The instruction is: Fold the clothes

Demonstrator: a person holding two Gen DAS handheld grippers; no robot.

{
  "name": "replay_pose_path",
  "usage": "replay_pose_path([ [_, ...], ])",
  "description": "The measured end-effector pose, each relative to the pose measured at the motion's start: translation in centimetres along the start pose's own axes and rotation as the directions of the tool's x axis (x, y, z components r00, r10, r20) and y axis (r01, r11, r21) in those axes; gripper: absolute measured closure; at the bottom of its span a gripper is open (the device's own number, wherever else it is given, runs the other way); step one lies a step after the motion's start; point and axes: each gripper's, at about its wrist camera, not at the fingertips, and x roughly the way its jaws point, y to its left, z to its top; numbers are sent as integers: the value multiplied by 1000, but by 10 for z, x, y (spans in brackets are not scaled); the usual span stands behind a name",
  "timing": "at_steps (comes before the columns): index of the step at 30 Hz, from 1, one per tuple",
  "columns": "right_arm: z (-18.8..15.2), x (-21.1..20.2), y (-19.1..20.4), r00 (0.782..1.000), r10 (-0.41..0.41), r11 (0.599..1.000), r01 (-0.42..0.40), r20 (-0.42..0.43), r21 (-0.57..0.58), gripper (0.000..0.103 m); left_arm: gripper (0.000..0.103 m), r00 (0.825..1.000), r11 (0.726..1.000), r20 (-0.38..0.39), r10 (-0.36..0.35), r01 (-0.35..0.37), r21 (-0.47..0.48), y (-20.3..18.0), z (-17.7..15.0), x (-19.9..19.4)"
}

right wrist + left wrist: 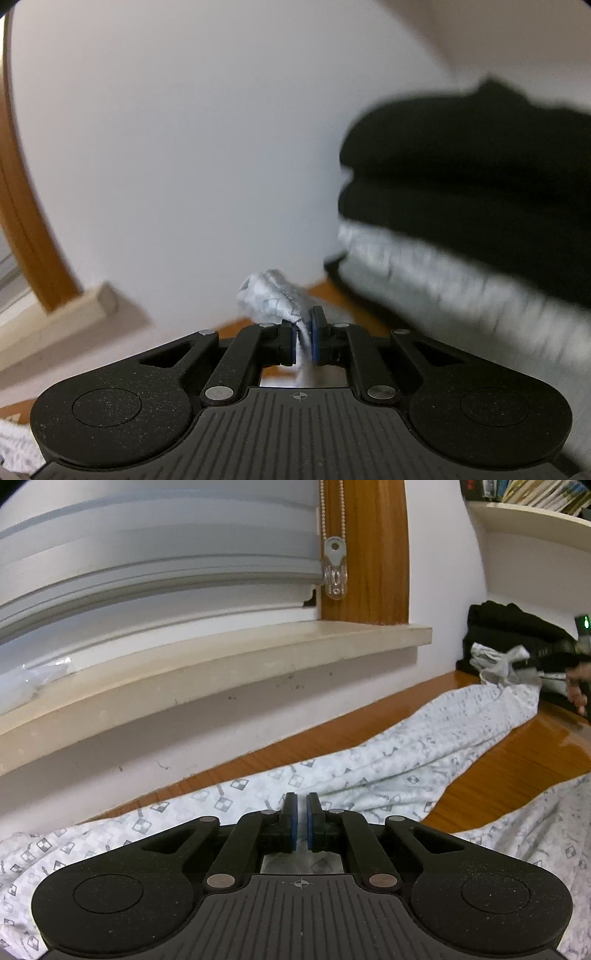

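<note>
Patterned garment [369, 768] sprawled lower frame on wooden table [517, 760]; left gripper [301, 821] jaws pressed together, apparently on cloth; right gripper [303, 341] pinching bunched corner; risk: thin pinch slipping out under tension, fold collapsing.

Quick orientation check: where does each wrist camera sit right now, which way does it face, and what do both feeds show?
Left wrist: on the left gripper, low over the patterned garment, facing the window sill; its own closed fingers show, and a hand at far right.
Right wrist: on the right gripper, facing the wall; its fingers pinch a bunch of the garment.
Shared: the garment, the sill, the wooden table and the folded stack.
</note>
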Motion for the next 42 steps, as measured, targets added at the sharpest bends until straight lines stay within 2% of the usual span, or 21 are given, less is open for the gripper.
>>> replay_pose_path([
  [2, -11, 3, -8, 1000, 20, 1000, -20, -10, 24, 93, 93, 1000, 1000, 10, 3, -4, 14, -3, 0, -1],
  [6, -26, 8, -18, 991, 132, 983, -127, -23, 131, 93, 80, 1000, 998, 11, 3, -4, 63, -17, 5, 1],
  [10, -26, 22, -26, 986, 168, 977, -164, -20, 137, 93, 59, 1000, 988, -12, 17, -15, 151, -41, 20, 13],
  [13, -23, 28, -32, 983, 181, 970, -176, -13, 167, 93, 57, 998, 976, -46, 34, -23, 218, -57, 29, 28],
  [18, -26, 22, -41, 985, 171, 960, -174, 32, 221, 92, 57, 995, 969, -104, 13, 13, 248, -71, 38, 54],
  [21, -26, 20, -43, 984, 176, 957, -180, 41, 225, 92, 69, 993, 964, -116, -8, 38, 263, -76, 40, 61],
  [23, -26, 19, -43, 983, 179, 957, -184, 44, 224, 92, 101, 992, 967, -125, -22, 53, 250, -75, 44, 64],
  [25, -26, 18, -43, 982, 179, 956, -187, 54, 224, 92, 102, 996, 977, -93, -16, 35, 212, -70, 52, 63],
  [27, -27, 13, -45, 981, 178, 955, -192, 82, 228, 92, 102, 999, 986, -25, 35, -31, 165, -63, 61, 58],
  [30, -28, 3, -50, 976, 152, 951, -188, 158, 246, 93, 102, 999, 998, 8, 48, -48, 43, -43, 72, 57],
  [32, -30, -2, -54, 970, 127, 947, -180, 206, 266, 93, 98, 997, 998, -32, 64, -63, 30, -38, 71, 65],
  [33, -30, -4, -56, 969, 119, 946, -176, 215, 273, 93, 98, 995, 996, -54, 84, -83, 28, -36, 69, 69],
  [36, -30, -5, -58, 969, 103, 945, -166, 223, 284, 93, 87, 991, 994, -78, 110, -109, 15, -28, 61, 66],
  [39, -30, -8, -59, 966, 99, 944, -167, 239, 284, 93, 76, 990, 992, -62, 129, -129, 6, -20, 56, 50],
  [42, -30, -10, -60, 963, 105, 942, -176, 247, 286, 93, 59, 994, 993, -31, 102, -100, 60, -25, 57, 37],
])
